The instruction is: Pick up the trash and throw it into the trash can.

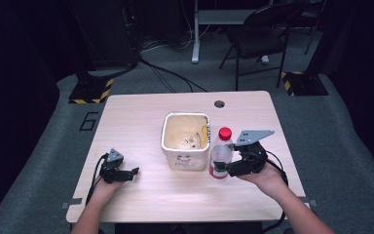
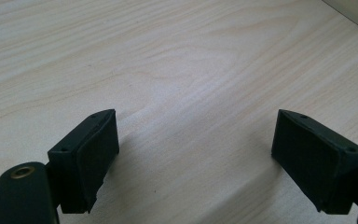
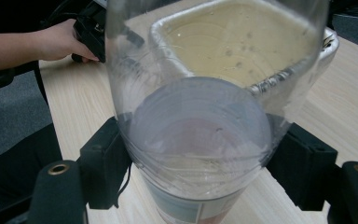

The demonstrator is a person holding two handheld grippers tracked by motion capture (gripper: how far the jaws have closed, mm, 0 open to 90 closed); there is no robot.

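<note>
1. Wooden table (image 1: 141, 195) holds a square white tub (image 1: 186, 139) in the middle.
2. Clear bottle (image 1: 220, 157) stands just right of the tub, squeezed by the right claw (image 1: 230, 168).
3. Left claw (image 1: 132, 172), well left of the tub, gapes wide, holding nothing.

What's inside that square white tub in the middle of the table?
The tub looks nearly empty: a yellowish stained interior with a few dark specks at the bottom. Its near inner wall is hidden by the rim, and the bottle stands outside, beside it.
</note>
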